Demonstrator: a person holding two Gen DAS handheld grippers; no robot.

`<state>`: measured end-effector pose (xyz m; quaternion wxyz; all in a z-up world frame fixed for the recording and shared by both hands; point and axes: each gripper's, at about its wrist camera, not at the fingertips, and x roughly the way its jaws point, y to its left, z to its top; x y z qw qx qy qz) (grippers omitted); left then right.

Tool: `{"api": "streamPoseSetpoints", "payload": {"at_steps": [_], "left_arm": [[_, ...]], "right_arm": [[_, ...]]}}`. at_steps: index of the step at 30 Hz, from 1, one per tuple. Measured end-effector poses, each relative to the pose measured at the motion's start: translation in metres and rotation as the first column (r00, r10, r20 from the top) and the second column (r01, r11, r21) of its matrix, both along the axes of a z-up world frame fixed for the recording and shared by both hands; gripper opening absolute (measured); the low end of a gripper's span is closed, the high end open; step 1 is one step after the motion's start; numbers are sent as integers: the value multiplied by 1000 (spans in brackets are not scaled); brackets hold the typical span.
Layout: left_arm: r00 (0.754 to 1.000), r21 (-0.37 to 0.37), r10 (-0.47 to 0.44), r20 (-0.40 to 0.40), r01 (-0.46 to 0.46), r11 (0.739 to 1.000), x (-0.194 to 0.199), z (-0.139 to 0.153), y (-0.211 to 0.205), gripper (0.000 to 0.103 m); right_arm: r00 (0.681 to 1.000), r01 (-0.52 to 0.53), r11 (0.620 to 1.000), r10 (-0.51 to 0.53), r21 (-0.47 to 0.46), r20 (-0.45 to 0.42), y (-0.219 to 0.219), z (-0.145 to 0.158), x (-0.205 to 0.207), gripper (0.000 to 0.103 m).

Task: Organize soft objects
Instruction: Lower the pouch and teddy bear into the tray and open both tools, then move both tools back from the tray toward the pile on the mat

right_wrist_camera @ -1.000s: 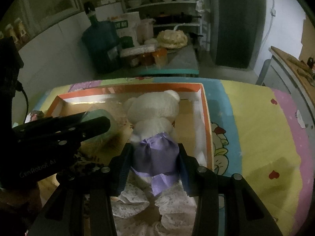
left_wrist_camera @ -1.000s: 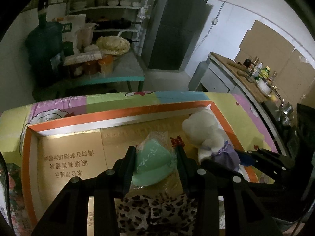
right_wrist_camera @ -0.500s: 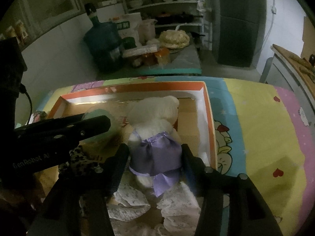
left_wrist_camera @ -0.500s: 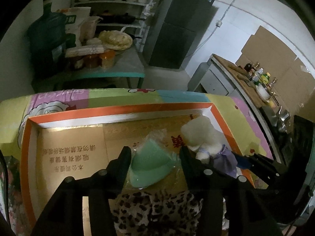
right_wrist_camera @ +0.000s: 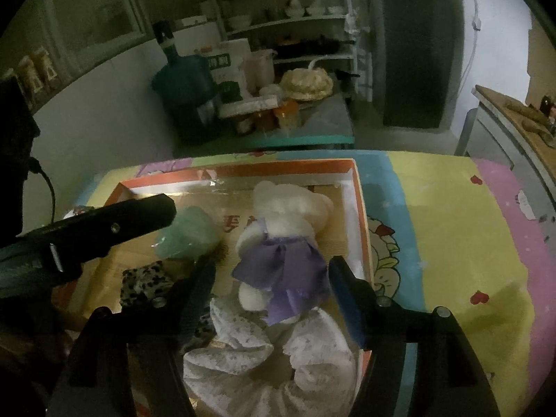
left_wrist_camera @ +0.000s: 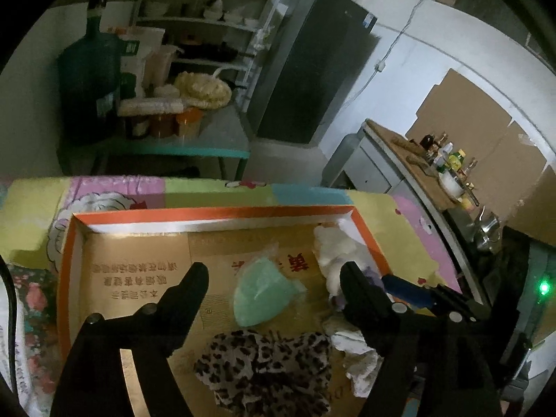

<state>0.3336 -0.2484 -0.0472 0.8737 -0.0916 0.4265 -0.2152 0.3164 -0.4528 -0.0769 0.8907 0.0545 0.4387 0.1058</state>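
An orange-rimmed cardboard box (left_wrist_camera: 208,212) lies on the table and holds the soft things. A mint green soft piece in clear wrap (left_wrist_camera: 262,292) lies in its middle, free between the wide-open fingers of my left gripper (left_wrist_camera: 272,272). A white teddy bear in a purple dress (right_wrist_camera: 288,239) lies at the box's right side; my right gripper (right_wrist_camera: 272,274) is open around its lower body without pinching it. A leopard-print cloth (left_wrist_camera: 264,361) and a white lace cloth (right_wrist_camera: 257,358) lie at the near end of the box.
The box (right_wrist_camera: 361,215) sits on a table with a bright cartoon-print cover (right_wrist_camera: 451,229). Behind stand a low table with jars and a large water bottle (left_wrist_camera: 92,80), shelves, and a dark fridge (left_wrist_camera: 312,69). A counter with bottles (left_wrist_camera: 448,160) runs along the right.
Both grippers have opened and drawn back. The green piece and the teddy bear, held before, now lie loose in the box.
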Motion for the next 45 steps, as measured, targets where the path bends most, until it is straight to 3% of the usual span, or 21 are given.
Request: {"api": "streamPoseSetpoints", "payload": {"at_steps": [8,16,21,35,45], "left_arm": [[987,39,-42,153,36,999,-26,27,1,81],[977,62,-55,204,43,997,-47,43,9,81],[971,51,-14,239,2,999,-62,58,23,81],[930,88,15,367,-51,995,-110,83,55,81],[919,68,41,393,-73,995,-129,91,86,81]], "right_arm": [[1000,2,1000,-1,-11,25,8,10,-16,71],[999,-1,1000,1,-16,45,18,21,-30,71],[998,3,1000,-2,-12,70,26,31,-43,71],[989,-24,1000,22,16,148,69,54,-84,71],[977,-34,999,32,9,211,104,69,-112,72]]}}
